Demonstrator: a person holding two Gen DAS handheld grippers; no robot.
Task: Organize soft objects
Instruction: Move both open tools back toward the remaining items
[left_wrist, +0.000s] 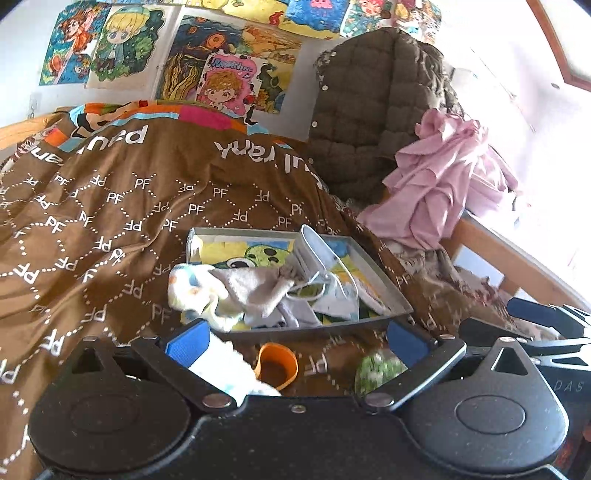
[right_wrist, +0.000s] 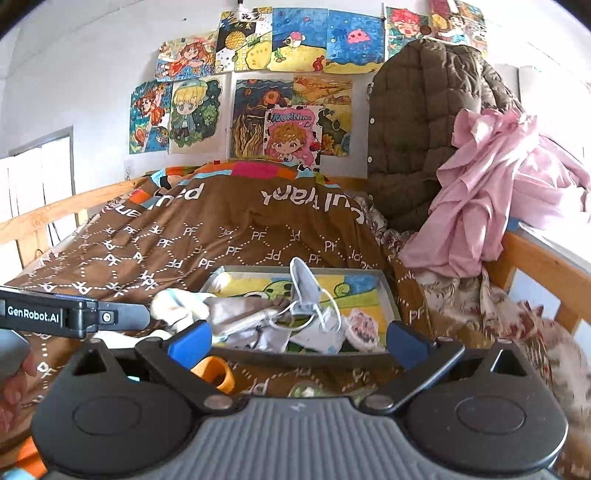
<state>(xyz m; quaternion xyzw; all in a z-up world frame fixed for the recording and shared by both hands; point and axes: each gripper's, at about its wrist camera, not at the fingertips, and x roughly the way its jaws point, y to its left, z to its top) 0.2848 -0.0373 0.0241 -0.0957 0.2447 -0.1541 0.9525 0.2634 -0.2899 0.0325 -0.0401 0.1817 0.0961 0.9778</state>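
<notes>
Left wrist view: my left gripper (left_wrist: 295, 341) spread, empty; white patterned sock (left_wrist: 229, 365) at seven o'clock next for shallow grey tray (left_wrist: 391, 280).

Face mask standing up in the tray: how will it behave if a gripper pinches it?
The face mask is thin folded fabric, so probably very light and floppy. Its ear loops lie over the grey cloth, so they may snag and drag it. It stands propped on edge in the tray and would likely topple when nudged.
</notes>
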